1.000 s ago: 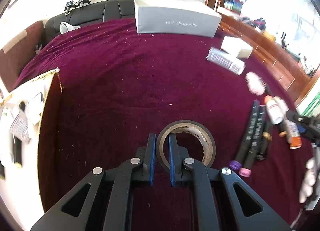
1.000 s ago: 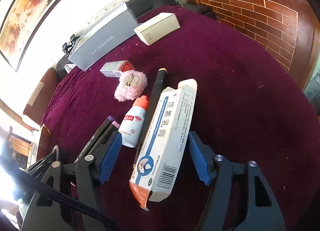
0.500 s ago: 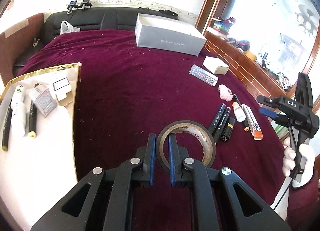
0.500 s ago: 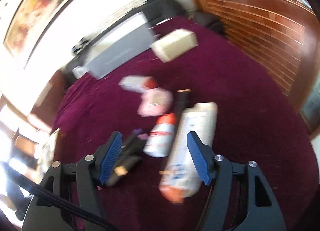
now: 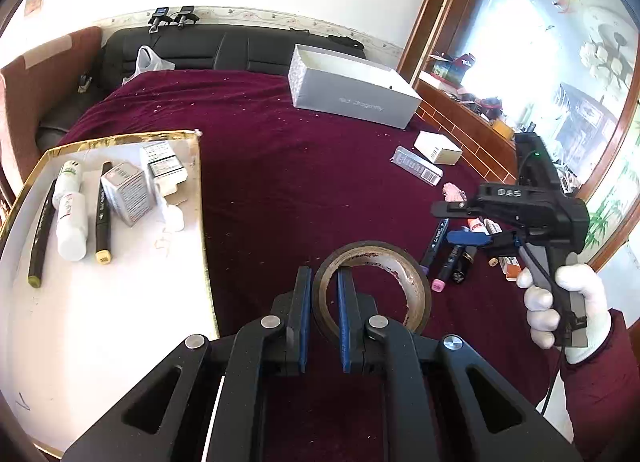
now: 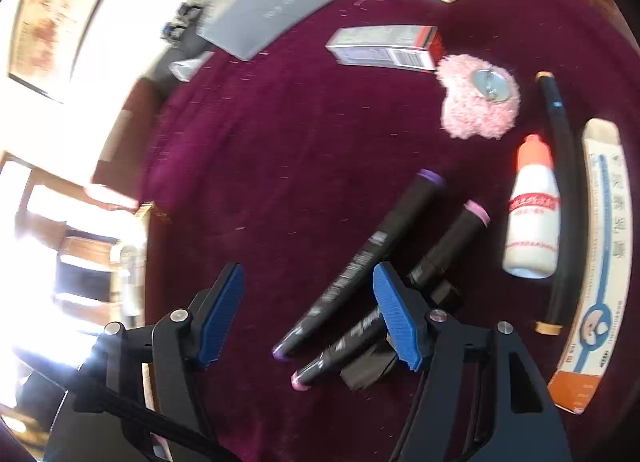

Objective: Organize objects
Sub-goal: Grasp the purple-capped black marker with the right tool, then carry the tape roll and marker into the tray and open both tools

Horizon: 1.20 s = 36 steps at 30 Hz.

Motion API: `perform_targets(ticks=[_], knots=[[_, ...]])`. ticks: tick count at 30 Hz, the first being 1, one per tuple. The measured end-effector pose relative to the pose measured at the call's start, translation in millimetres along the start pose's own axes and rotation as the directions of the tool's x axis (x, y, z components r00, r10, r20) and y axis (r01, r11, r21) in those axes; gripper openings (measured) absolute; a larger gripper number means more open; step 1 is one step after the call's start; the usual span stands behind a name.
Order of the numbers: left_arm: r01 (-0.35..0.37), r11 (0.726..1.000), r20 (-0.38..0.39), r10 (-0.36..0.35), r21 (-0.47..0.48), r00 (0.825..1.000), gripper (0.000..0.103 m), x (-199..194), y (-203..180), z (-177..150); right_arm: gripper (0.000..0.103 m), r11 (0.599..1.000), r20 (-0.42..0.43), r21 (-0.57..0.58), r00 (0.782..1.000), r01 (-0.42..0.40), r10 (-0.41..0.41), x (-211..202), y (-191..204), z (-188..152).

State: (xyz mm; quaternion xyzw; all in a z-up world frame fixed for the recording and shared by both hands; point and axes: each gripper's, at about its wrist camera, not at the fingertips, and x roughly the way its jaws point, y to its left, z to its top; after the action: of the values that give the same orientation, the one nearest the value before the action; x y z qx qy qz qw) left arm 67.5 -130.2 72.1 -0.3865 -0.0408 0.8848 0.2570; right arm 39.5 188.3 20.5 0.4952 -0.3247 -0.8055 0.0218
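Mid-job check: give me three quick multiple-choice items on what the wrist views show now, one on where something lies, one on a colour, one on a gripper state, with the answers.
1. Where does the white bottle lie?
A. in the grey box
B. on the cloth between a pink-capped marker and a black pen
C. on the white tray

2. What colour is the bottle's cap?
A. orange
B. green
C. blue

3. What is the left hand-held gripper doing?
A. hanging open
B. shut on a marker
C. shut on the tape roll

Answers: B, the right wrist view shows it lying between those two; A, the cap is plainly orange; C, the blue pads pinch the roll's wall, one inside the ring, one outside.
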Motion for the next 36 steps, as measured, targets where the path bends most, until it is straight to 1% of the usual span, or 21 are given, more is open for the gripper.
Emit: perform_targets(ticks=[2,6,8,10,11,13,14,15,16,17,18,19,20,24,25,26,28,29,32,33,36], knots=[[-0.005,1.000,0.007,0.005,-0.003,1.000,0.009,-2,4,-1,0.066,0.994,-0.009,-0.011,0.994,0.113,-0.113,2,8,-1],[-0.005,1.000,0.020,0.005,-0.019,1.000,0.009,-7,17,-2,0.066,0.969,-0.013,-0.049,0.970,0.243,-0.243,11,20,-1],[-0.006,1.000,0.022,0.006,-0.028,1.000,0.009,-9,24,-2,0.065,0.945,0.003,-0.074,0.948,0.318,-0.319,18,26,-1],[-0.012,0.999,0.026,0.013,-0.042,1.000,0.009,-13,33,-4,0.065,0.921,0.031,-0.103,0.926,0.376,-0.375,20,30,0],[-0.014,0.999,0.027,0.015,-0.049,1.000,0.009,-14,38,-5,0.063,0.905,0.050,-0.120,0.913,0.408,-0.405,23,34,-1],[-0.027,0.997,0.030,0.029,-0.070,0.999,0.009,-19,49,-7,0.054,0.867,0.093,-0.154,0.881,0.474,-0.464,27,39,-4],[-0.030,0.997,0.032,0.032,-0.077,0.999,0.009,-21,53,-8,0.049,0.845,0.121,-0.166,0.861,0.509,-0.494,28,39,-8],[-0.038,0.995,0.034,0.041,-0.091,0.999,0.009,-24,60,-10,0.043,0.838,0.141,-0.174,0.856,0.517,-0.498,28,39,-11],[-0.045,0.994,0.035,0.049,-0.099,0.998,0.009,-26,65,-11,0.035,0.841,0.152,-0.175,0.858,0.511,-0.490,27,39,-11],[-0.051,0.993,0.036,0.055,-0.108,0.998,0.009,-28,69,-13,0.020,0.840,0.164,-0.172,0.856,0.514,-0.490,24,38,-11],[-0.060,0.991,0.038,0.065,-0.121,0.997,0.009,-32,76,-15,0.014,0.854,0.160,-0.167,0.868,0.492,-0.469,21,35,-11],[-0.066,0.989,0.040,0.072,-0.130,0.997,0.009,-35,81,-16,0.012,0.869,0.155,-0.159,0.881,0.469,-0.447,18,34,-12],[-0.071,0.988,0.042,0.078,-0.135,0.996,0.009,-37,84,-18,0.012,0.888,0.145,-0.147,0.897,0.437,-0.417,15,31,-12],[-0.097,0.981,0.047,0.106,-0.169,0.993,0.009,-48,102,-23,0.012,0.931,0.155,-0.123,0.933,0.344,-0.324,-3,30,-18],[-0.099,0.978,0.048,0.110,-0.181,0.993,0.009,-50,107,-24,0.012,0.940,0.155,-0.118,0.941,0.321,-0.302,2,36,-16],[-0.100,0.976,0.050,0.112,-0.191,0.992,0.009,-52,110,-24,0.012,0.955,0.158,-0.116,0.954,0.273,-0.254,-4,38,-18],[-0.106,0.972,0.057,0.121,-0.210,0.991,0.009,-59,119,-26,0.012,0.972,0.167,-0.129,0.970,0.197,-0.175,-13,49,-23],[-0.113,0.969,0.062,0.129,-0.218,0.990,0.009,-62,122,-26,0.012,0.977,0.175,-0.147,0.976,0.157,-0.131,-19,56,-26],[-0.131,0.963,0.069,0.151,-0.235,0.986,0.009,-70,133,-25,0.013,0.976,0.188,-0.207,0.982,0.069,-0.030,-31,81,-34],[-0.145,0.961,0.069,0.166,-0.236,0.984,0.009,-73,135,-24,0.013,0.973,0.177,-0.231,0.984,0.023,0.019,-33,93,-37],[-0.198,0.953,0.070,0.219,-0.228,0.973,0.009,-79,143,-19,0.013,0.953,0.138,-0.300,0.986,-0.045,0.090,-31,127,-45]])
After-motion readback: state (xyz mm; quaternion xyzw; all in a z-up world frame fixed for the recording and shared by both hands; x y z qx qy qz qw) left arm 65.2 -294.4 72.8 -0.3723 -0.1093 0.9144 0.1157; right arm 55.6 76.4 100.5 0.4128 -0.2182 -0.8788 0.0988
